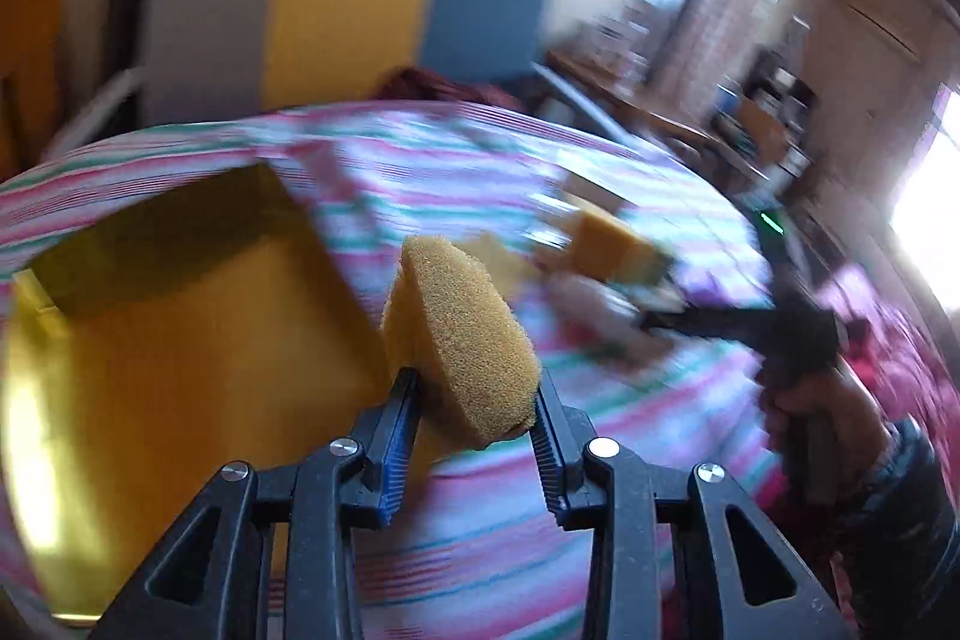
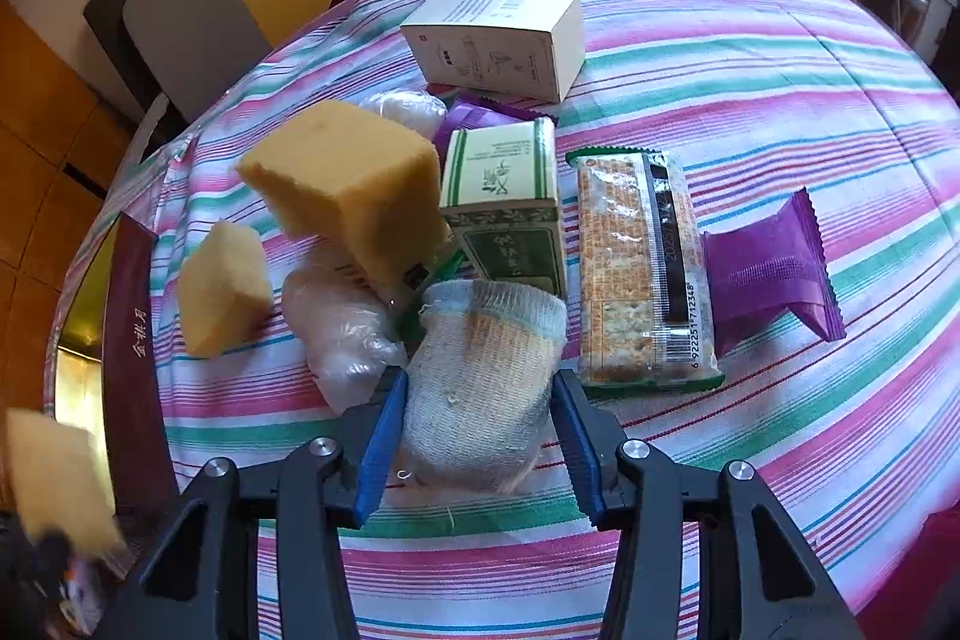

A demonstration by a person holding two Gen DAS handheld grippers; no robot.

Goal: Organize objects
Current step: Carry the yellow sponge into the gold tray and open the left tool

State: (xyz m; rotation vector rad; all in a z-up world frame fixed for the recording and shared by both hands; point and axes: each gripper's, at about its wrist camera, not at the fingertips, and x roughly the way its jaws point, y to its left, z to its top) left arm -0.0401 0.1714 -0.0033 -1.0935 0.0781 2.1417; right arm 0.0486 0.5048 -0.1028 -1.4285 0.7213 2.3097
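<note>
Left gripper (image 1: 474, 403): clenched on one yellow sponge (image 1: 459, 334), above the gold box (image 1: 180, 340).
Right gripper (image 2: 480, 421): clamping one mesh bundle (image 2: 480, 382).
Loose sponges (image 2: 354, 184): two, ahead-left.
Purple packets (image 2: 768, 274): two.

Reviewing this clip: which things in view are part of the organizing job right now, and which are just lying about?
In the job:
- left hand-held gripper, shut on a yellow sponge
- right hand-held gripper, closed around a gauze-wrapped bundle
- yellow box, open beside the sponge

Lying about:
- white carton
- green tea box
- snack bar
- purple packet
- striped tablecloth
</note>
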